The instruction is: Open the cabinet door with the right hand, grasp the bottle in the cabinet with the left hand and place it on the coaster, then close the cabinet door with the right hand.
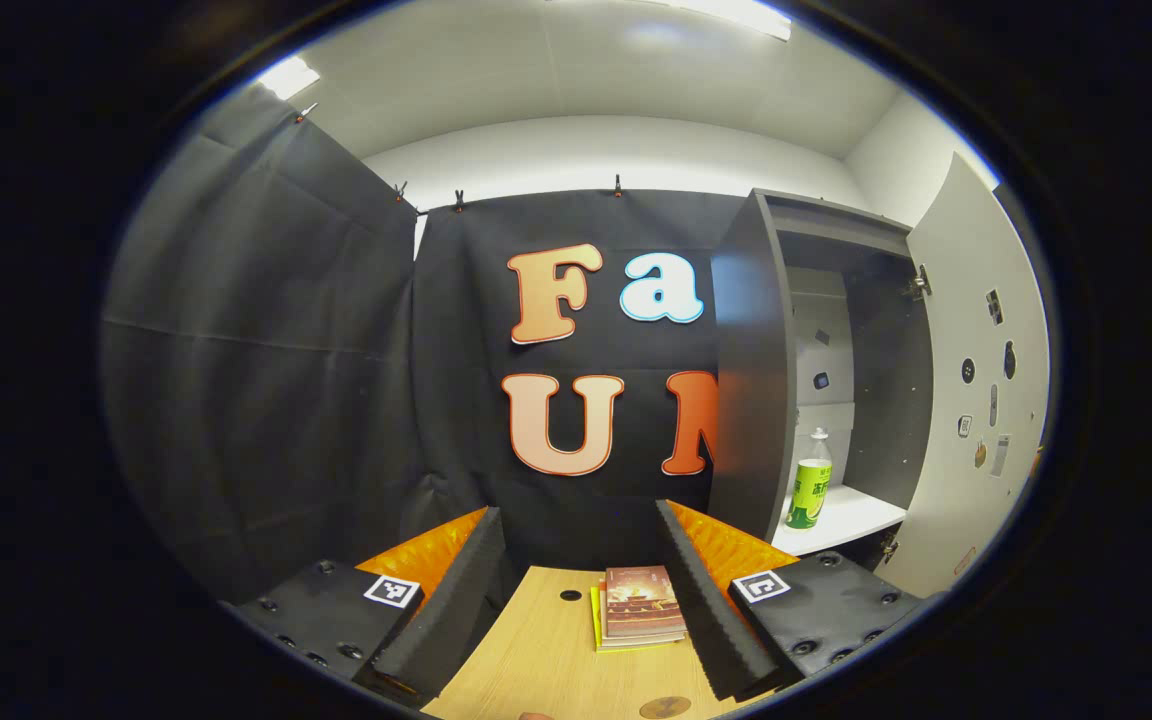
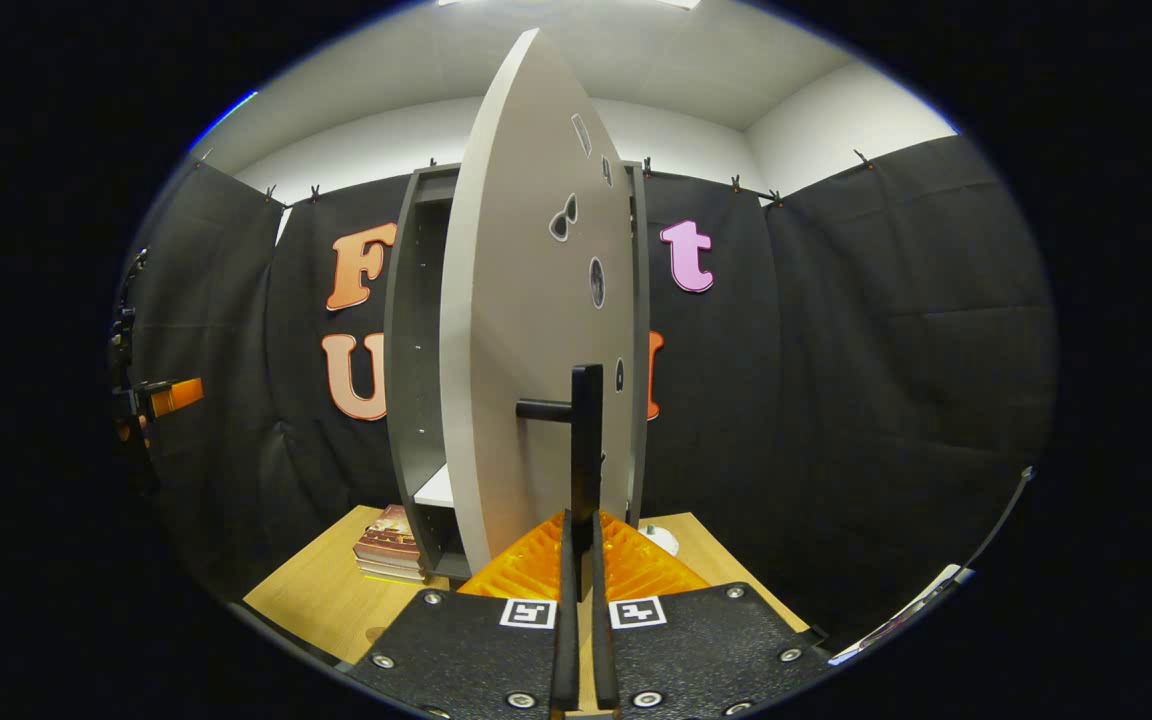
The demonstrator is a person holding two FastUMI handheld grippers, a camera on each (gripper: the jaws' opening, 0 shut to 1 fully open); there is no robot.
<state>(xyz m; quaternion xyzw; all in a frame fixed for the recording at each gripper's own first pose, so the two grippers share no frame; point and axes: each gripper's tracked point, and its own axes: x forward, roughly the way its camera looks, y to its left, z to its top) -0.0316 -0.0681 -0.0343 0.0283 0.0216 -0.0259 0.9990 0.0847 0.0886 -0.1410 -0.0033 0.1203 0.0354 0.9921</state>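
The grey cabinet [image 1: 751, 400] stands open at the right in the left gripper view. Its door [image 1: 976, 400] is swung out to the far right. Inside, a clear bottle [image 1: 809, 490] with a green label stands upright on the white shelf [image 1: 851, 520]. My left gripper [image 1: 578, 515] is open above the table, well left of the bottle and holding nothing. A round brown coaster [image 1: 664, 707] lies at the table's near edge. In the right gripper view, my right gripper [image 2: 584, 520] is shut on the black door handle [image 2: 586, 430]. The door [image 2: 526, 330] shows nearly edge-on.
A small stack of books [image 1: 641, 605] lies on the wooden table [image 1: 536, 660] between my left fingers; the books [image 2: 391, 545] also sit left of the cabinet base. A white round object [image 2: 661, 540] rests on the table behind the door. Black cloth walls surround the booth.
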